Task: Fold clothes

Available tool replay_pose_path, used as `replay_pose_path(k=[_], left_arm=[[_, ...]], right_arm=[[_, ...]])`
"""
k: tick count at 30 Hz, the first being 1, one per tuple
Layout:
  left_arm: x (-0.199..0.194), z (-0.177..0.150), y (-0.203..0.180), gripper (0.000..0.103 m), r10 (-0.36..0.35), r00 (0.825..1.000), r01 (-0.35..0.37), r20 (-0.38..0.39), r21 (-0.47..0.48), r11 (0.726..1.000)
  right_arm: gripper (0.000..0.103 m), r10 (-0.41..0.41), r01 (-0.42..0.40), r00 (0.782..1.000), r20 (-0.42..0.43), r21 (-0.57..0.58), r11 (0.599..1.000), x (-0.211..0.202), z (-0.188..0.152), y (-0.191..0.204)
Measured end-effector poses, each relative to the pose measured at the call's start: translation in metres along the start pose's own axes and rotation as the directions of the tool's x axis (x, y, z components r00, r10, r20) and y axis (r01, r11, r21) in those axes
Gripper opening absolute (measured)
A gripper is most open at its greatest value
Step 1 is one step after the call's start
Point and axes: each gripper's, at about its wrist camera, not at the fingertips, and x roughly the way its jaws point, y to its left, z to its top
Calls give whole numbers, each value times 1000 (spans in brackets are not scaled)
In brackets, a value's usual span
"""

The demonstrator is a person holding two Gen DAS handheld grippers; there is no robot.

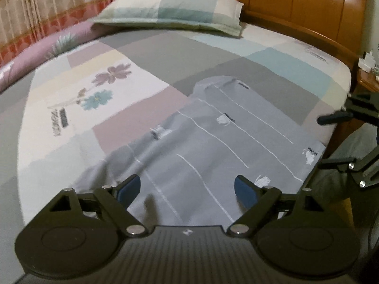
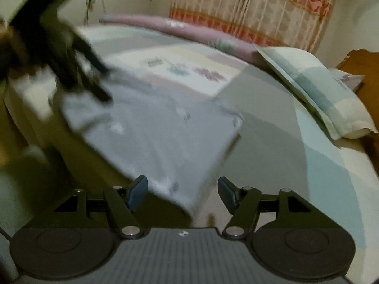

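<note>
Grey garment (image 1: 213,146) is lying spread out flat on the bed (image 1: 146,47), close to the near edge, over toward the corner on the nightstand side. It's soft thin fabric, pale grey with skinny white lines running across it and little white cat-looking prints scattered about, mostly smooth with a few soft wrinkles on one side.

Left gripper (image 1: 187,189) hangs just above the garment's near part with its blue pads (image 1: 246,191) wide apart, nothing pinched between them. Right gripper (image 2: 182,193) is also standing apart, sitting over a corner of the garment by the bed edge; the cloth shows between the pads but they aren't pressing it. That view is pretty blurry.

The bed sheet is a patchwork of grey, mauve, cream and teal blocks with a flower print. A plump checked pillow (image 1: 175,9) sits at the head end against a glossy curved wooden headboard (image 1: 296,0). A rolled mauve quilt (image 1: 47,49) runs along the far side under a patterned red and cream curtain (image 1: 35,7). Wooden nightstand (image 1: 369,80) off the head-end corner
</note>
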Motion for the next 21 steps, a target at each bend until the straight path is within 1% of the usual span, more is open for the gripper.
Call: replay_pose_path(k=[2,5,6,7,8,9,11,14,17,20,21], left_arm=[[7,0,0,87,-10,1000,10,-14,-20,1000],[14,-7,4,87,-9,999,7,-43,-54,999],[15,-11,8,87,-6,999,2,-51,-67,998],[16,-15,12,88,1,998,-6,-57,-79,997],[14,-20,16,88,6,998,-11,-57,-86,996],[10,-24,21,88,8,999,-13,-54,-88,996],[4,-28,26,88,15,998,-20,-56,-83,996],[-1,-16,26,88,-3,999,0,-46,-64,998],[5,4,22,88,-31,1000,31,5,-49,998],[23,17,23,88,-49,999,49,12,-64,997],[28,15,26,88,-49,999,49,6,-71,996]], right_arm=[[69,45,-46,999,16,45,998,10,10,-9],[69,119,-121,993,22,125,985,30,21,-24],[69,137,-136,991,-1,145,980,40,16,-28],[66,156,-150,987,-25,166,975,49,11,-32],[64,172,-164,985,-31,175,971,55,6,-35],[64,180,-177,984,-6,159,971,50,1,-37],[64,190,-185,982,-11,170,968,40,-1,-43],[64,176,-175,984,6,183,967,34,11,-52],[64,182,-190,982,60,187,964,49,35,-61],[64,179,-185,983,49,207,961,85,52,-70],[64,165,-167,986,24,217,962,98,51,-75]])
